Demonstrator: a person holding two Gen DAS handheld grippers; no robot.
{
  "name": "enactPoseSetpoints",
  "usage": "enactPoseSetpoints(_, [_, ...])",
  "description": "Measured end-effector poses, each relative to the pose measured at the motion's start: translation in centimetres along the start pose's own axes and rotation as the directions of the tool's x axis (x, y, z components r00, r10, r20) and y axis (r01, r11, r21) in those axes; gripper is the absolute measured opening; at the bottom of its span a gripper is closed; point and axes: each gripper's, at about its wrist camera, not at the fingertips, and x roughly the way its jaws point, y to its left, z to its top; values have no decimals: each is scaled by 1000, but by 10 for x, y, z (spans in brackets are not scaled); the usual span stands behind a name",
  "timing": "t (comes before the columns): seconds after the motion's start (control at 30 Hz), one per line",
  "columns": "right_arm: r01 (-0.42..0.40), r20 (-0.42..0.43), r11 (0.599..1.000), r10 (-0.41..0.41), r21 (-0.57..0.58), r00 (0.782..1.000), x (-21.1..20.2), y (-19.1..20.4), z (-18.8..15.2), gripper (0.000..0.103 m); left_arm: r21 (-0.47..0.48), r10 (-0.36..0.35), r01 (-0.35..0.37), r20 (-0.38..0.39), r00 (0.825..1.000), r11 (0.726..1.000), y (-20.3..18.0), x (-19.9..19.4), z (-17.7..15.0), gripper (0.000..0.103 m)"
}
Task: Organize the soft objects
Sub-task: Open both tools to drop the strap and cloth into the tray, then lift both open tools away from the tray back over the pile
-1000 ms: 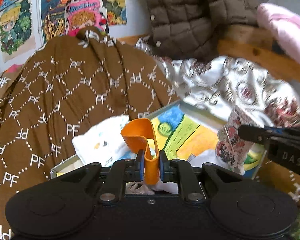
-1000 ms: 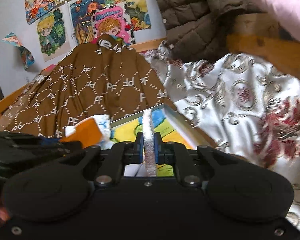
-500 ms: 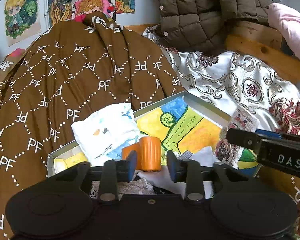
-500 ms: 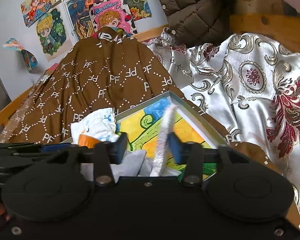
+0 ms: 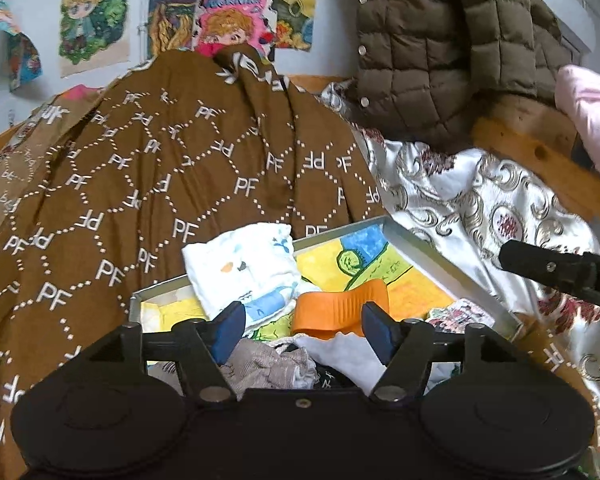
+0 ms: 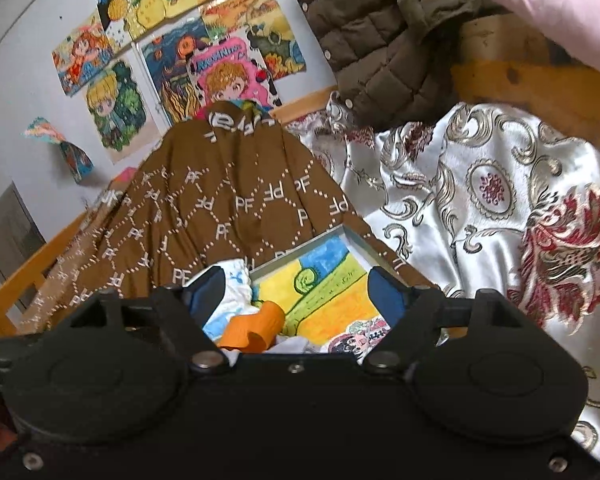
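Both pairs of fingers, clamped a second earlier on an orange band and a pale patterned cloth, had been spread wide and both items let go. From the left wrist view, the left gripper [image 5: 302,330] was seen released, its blue-padded fingers [image 5: 227,326] well apart and holding nothing. The orange band [image 5: 340,310] lay flat in the shallow grey tray [image 5: 432,250], between the two fingers but touched by neither as far as could be told. Just beside the band, toward the left, a white printed cloth [image 5: 246,266] was draped over the tray's rear rim. A grey-brown knitted piece [image 5: 266,366] and a white fabric [image 5: 346,354] were heaped at the tray's near end, close to the gripper body. The patterned cloth [image 5: 458,314] was seen lying near the tray's right rim. A colourful drawing [image 5: 374,266] lined the tray floor.

From the right wrist view, the right gripper [image 6: 296,298] was likewise seen released and empty, its fingers [image 6: 386,294] held above the tray [image 6: 358,242]. The tray rested on a brown monogram blanket [image 5: 140,184], with a silver brocade quilt [image 6: 488,208] to the right. A brown quilted jacket [image 5: 440,40] was hung behind, and cartoon posters [image 6: 220,72] were fixed to the wall.
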Motion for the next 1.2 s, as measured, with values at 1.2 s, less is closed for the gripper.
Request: enactPoseSetpoints(1.2, [107, 102, 944, -79, -312, 992, -271, 104, -100, 102, -180, 52, 7, 319, 946, 984, 24, -297, -132, 98])
